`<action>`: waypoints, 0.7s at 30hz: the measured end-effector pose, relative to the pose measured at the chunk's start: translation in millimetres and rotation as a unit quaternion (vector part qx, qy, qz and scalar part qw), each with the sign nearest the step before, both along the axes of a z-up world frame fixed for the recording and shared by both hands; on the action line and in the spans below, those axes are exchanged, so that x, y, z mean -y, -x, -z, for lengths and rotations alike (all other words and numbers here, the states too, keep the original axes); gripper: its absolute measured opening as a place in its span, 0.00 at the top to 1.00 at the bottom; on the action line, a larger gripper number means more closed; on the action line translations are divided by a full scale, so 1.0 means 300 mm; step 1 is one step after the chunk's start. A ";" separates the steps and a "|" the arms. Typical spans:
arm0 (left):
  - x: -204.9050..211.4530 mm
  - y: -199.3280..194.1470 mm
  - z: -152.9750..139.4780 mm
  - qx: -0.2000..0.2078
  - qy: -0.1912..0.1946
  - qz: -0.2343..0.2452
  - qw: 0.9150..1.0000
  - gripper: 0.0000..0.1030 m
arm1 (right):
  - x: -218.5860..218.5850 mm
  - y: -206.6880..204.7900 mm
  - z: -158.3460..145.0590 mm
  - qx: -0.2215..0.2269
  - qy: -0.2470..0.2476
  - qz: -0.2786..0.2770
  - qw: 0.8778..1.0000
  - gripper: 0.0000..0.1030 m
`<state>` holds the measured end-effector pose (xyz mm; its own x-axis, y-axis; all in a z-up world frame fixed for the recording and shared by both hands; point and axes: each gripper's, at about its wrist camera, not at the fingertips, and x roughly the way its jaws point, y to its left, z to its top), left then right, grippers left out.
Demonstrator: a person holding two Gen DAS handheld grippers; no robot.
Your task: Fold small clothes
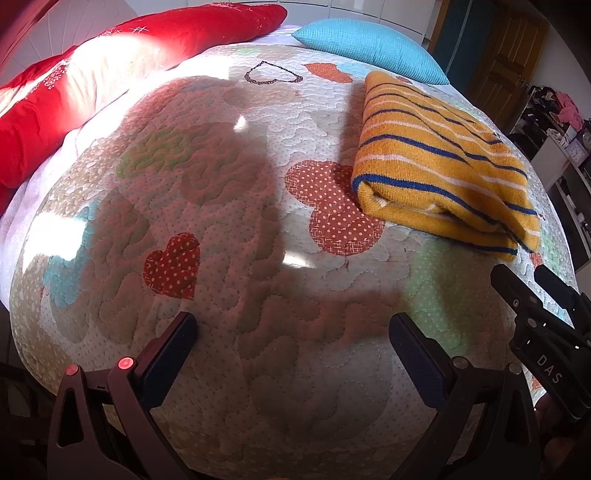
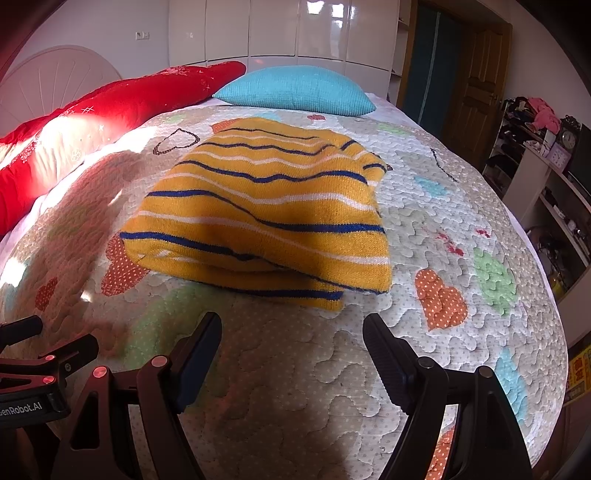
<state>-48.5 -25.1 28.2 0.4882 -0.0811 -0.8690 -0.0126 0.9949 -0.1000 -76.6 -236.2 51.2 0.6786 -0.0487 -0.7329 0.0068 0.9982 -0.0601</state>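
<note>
Both my grippers hang spread and empty, the folded striped sweater (image 2: 258,221) dead ahead of my right gripper (image 2: 291,332) (nearer than the left gripper (image 1: 291,332)), its long axis running away from me.

We're in a home bedroom, no question. A bed fills both views, spread with a quilted bedspread (image 2: 424,206) patterned in hearts. Along its left edge lies a red duvet (image 2: 122,99), with a rounded white headboard (image 2: 55,77) behind it. A turquoise pillow (image 2: 295,88) sits at the far edge. Glossy white wardrobe doors (image 2: 280,33) line the back wall, a wooden door (image 2: 476,92) stands right, and cluttered shelves (image 2: 532,147) carry clocks (image 2: 569,140).
</note>
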 end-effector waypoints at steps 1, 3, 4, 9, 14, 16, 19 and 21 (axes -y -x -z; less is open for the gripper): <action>0.000 0.000 0.000 0.000 0.000 0.000 1.000 0.00 | 0.000 0.000 0.002 0.000 0.000 0.000 1.000 0.19; 0.000 0.001 0.001 0.000 0.001 -0.001 1.000 0.00 | 0.000 -0.001 0.005 -0.001 -0.001 -0.001 1.000 0.19; 0.000 0.000 0.001 0.000 0.001 -0.001 1.000 0.00 | 0.000 -0.001 0.005 -0.001 -0.001 -0.001 1.000 0.19; -0.002 -0.002 0.002 -0.001 0.000 -0.002 1.000 0.00 | -0.001 0.002 -0.001 0.003 -0.001 -0.002 1.000 0.19; -0.003 -0.003 0.002 -0.001 0.000 -0.002 1.000 0.00 | -0.001 0.000 -0.003 0.003 -0.001 -0.002 1.000 0.19; -0.003 -0.003 0.002 -0.001 0.000 -0.002 1.000 0.00 | -0.001 0.000 -0.003 0.003 -0.001 -0.002 1.000 0.19; -0.004 -0.004 0.002 0.000 0.000 -0.002 1.000 0.00 | 0.001 -0.001 -0.003 0.003 -0.002 -0.002 1.000 0.19; -0.004 -0.004 0.001 -0.001 0.000 -0.002 1.000 0.00 | 0.001 -0.001 -0.003 0.003 -0.001 -0.002 1.000 0.19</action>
<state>-47.4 -24.0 27.7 0.4873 -0.0792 -0.8696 -0.0159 0.9949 -0.0995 -76.4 -236.4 52.0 0.6826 -0.0435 -0.7295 0.0024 0.9984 -0.0572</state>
